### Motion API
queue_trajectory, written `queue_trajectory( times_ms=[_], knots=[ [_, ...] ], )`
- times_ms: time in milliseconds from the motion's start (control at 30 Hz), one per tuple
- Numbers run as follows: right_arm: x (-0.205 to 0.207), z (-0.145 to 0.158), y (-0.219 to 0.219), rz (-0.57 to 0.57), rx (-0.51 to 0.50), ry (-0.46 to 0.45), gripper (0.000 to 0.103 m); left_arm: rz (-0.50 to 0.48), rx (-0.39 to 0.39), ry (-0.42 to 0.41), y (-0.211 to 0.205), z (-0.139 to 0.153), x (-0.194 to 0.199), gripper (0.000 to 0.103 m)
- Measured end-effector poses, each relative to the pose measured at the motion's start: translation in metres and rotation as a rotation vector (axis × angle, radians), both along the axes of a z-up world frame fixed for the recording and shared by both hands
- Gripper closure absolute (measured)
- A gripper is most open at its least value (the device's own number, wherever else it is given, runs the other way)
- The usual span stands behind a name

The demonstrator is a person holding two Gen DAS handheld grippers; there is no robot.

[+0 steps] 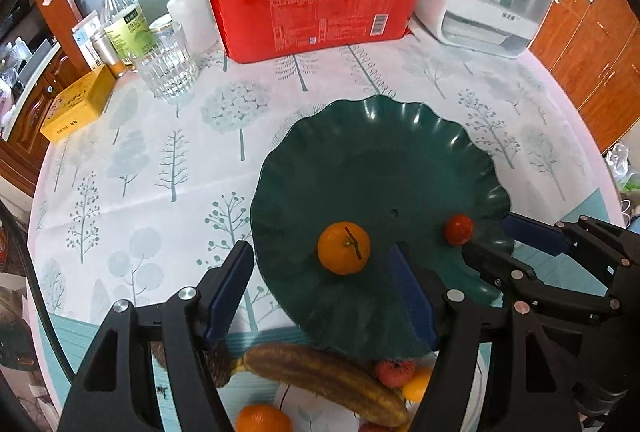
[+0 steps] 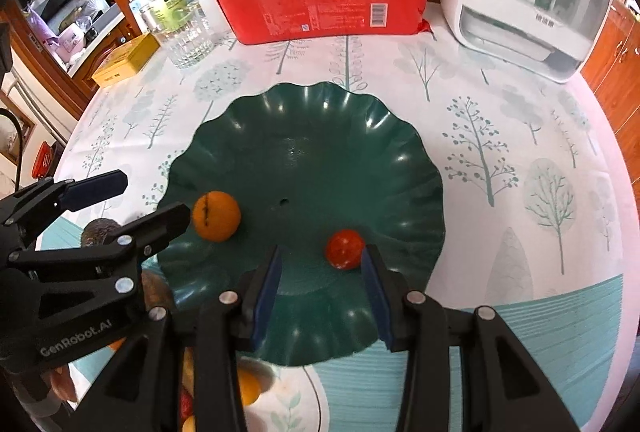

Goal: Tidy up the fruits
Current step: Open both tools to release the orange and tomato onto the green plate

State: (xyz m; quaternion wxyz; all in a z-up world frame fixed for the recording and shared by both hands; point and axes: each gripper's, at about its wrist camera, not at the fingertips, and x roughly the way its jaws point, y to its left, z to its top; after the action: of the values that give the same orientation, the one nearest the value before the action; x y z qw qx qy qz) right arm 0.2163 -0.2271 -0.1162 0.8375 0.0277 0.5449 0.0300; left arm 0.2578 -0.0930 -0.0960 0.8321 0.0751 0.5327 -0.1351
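A dark green scalloped plate (image 1: 360, 135) (image 2: 320, 99) lies on the tree-print tablecloth. On it rest an orange (image 1: 344, 248) (image 2: 216, 216) and a small red fruit (image 1: 459, 229) (image 2: 345, 248), apart from each other. My left gripper (image 1: 320, 292) (image 2: 136, 203) hovers open above the plate's near-left rim, with the orange just beyond its fingertips and untouched. My right gripper (image 2: 322, 292) (image 1: 496, 244) is open and empty over the near rim. The red fruit lies just ahead of its right finger. A banana (image 1: 328, 380) and other loose fruit lie below the grippers.
At the back stand a red pack of paper cups (image 1: 316, 7), a white appliance (image 1: 492, 3), a glass (image 1: 168, 67), a bottle (image 1: 122, 23) and a yellow box (image 1: 76, 107). Another orange (image 1: 262, 418), a red fruit (image 1: 394, 370) and a dark fruit (image 2: 100, 230) sit near the front edge.
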Motion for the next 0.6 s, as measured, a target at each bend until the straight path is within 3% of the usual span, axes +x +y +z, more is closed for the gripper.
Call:
queue_trajectory(
  times_ms=[300,500,600],
  knots=[
    [-0.031,0.049,0.014,0.043,-0.011,-0.093,0.059,0.055,-0.009,-0.064,0.018,0.045,-0.032,0.033],
    [-0.062,0.084,0.031,0.118,-0.027,-0.204,0.038,0.125,-0.052,-0.1,0.039,0.071,-0.055,0.033],
    [-0.081,0.099,0.043,0.161,-0.037,-0.261,0.033,0.15,-0.054,-0.118,0.047,0.08,-0.071,0.033]
  ],
)
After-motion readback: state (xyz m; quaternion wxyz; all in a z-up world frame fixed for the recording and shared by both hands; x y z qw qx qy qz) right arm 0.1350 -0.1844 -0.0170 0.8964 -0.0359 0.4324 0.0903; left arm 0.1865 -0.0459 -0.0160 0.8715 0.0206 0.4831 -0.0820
